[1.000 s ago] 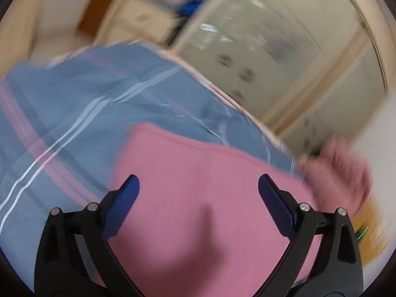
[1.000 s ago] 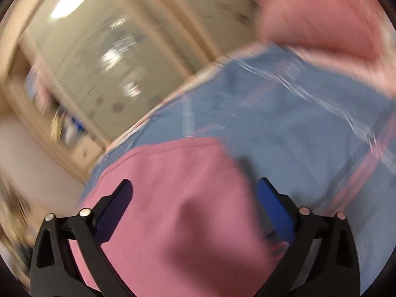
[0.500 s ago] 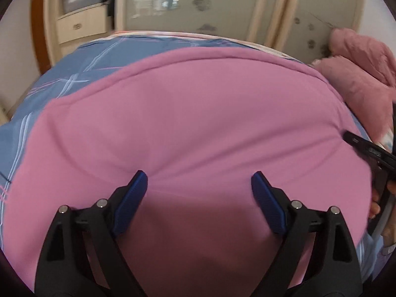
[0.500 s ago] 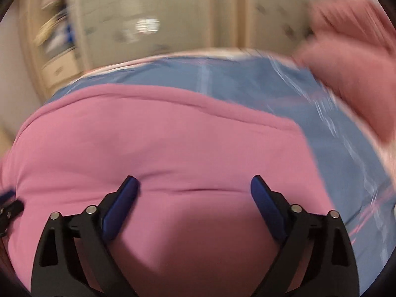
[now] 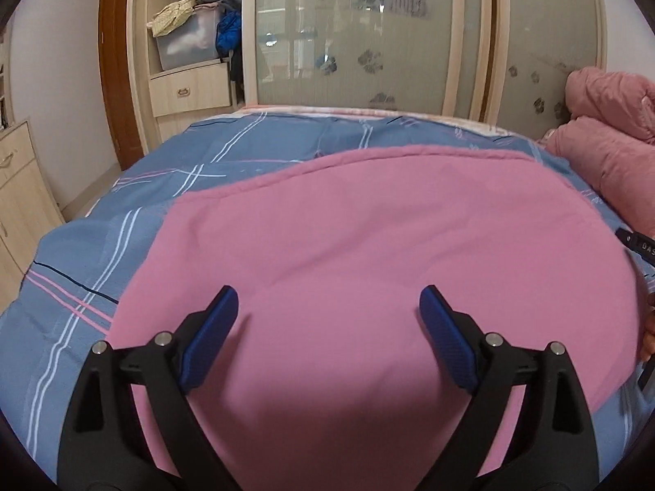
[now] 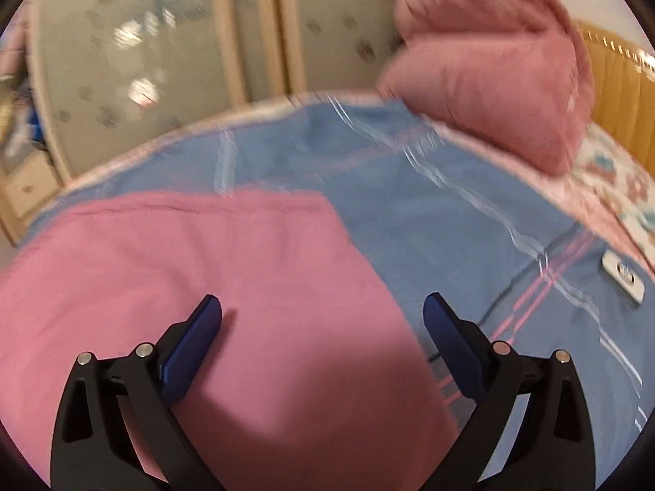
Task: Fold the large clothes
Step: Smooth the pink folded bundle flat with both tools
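Note:
A large pink garment (image 5: 368, 237) lies spread flat on a bed with a blue plaid sheet (image 5: 102, 245). My left gripper (image 5: 327, 319) is open and empty, hovering over the garment's near middle. The garment also shows in the right wrist view (image 6: 184, 278), with its far right corner at the middle of the frame. My right gripper (image 6: 323, 327) is open and empty above the garment's right edge, one finger over pink cloth and the other over the sheet (image 6: 450, 212). Part of the right gripper's body (image 5: 638, 241) shows at the left view's right edge.
A rolled pink quilt (image 6: 491, 65) lies at the bed's far right, also in the left wrist view (image 5: 606, 139). Sliding wardrobe doors (image 5: 368, 32) stand behind the bed, with open shelves of clothes (image 5: 192, 28) to their left. A small white device (image 6: 624, 278) lies on the sheet at right.
Both grippers have swung from tilted views to level over the garment. The left one has pulled back a little, so more sheet shows. The right one has turned right toward the garment's edge.

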Available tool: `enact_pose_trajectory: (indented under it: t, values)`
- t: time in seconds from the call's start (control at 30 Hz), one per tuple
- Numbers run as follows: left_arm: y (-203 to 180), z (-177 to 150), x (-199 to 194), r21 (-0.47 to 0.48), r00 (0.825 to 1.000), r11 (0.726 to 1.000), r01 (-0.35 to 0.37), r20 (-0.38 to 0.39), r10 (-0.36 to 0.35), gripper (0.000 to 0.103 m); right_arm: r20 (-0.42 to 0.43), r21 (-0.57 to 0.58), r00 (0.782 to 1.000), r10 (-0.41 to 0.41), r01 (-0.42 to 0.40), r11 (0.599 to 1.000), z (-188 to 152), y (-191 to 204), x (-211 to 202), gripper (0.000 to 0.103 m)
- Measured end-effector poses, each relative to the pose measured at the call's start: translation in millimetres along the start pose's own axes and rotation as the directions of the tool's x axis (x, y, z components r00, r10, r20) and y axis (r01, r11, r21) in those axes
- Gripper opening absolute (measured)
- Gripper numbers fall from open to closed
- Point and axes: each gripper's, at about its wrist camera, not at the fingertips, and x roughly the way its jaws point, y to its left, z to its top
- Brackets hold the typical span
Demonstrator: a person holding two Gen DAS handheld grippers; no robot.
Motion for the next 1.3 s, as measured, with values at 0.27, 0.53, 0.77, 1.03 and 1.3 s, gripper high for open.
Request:
enact_pose_trajectory:
  t: [0.27, 0.53, 0.77, 1.03, 1.3]
  values:
    - [-19.9, -13.4, 18.9, 0.001, 1.000, 1.000, 0.013, -0.016, -0.013, 0.095, -0.148, -0.291, 0.966, 0.214, -0.249, 0.924, 4.9, 120.7, -7.5, 0.080]
    - [-16.4, -16.3, 36.7, 0.024, 0.999, 0.999, 0.047, -0.019, -0.047, 0.098, -0.270, -0.322, 0.961, 0.057, -0.145, 0.936, 6.2, 158.1, 80.9, 0.101]
    - [-19.1, -11.0, 48.2, 0.031, 0.998, 0.998, 0.059, -0.022, -0.058, 0.098, -0.295, -0.209, 0.952, 0.085, -0.152, 0.966, 22.1, 150.9, 120.8, 0.102]
    - [-7.8, -0.6, 24.2, -0.034, 0.995, 0.995, 0.095, 0.015, -0.094, 0.098, -0.118, -0.037, 0.965, 0.236, -0.241, 0.970, 22.4, 84.8, 33.6, 0.098]
    - [13.3, -9.6, 31.3, -0.056, 0.998, 0.998, 0.001, -0.069, -0.005, 0.100, -0.220, 0.046, 0.963, 0.157, -0.151, 0.987, -10.7, -8.7, 29.8, 0.100]
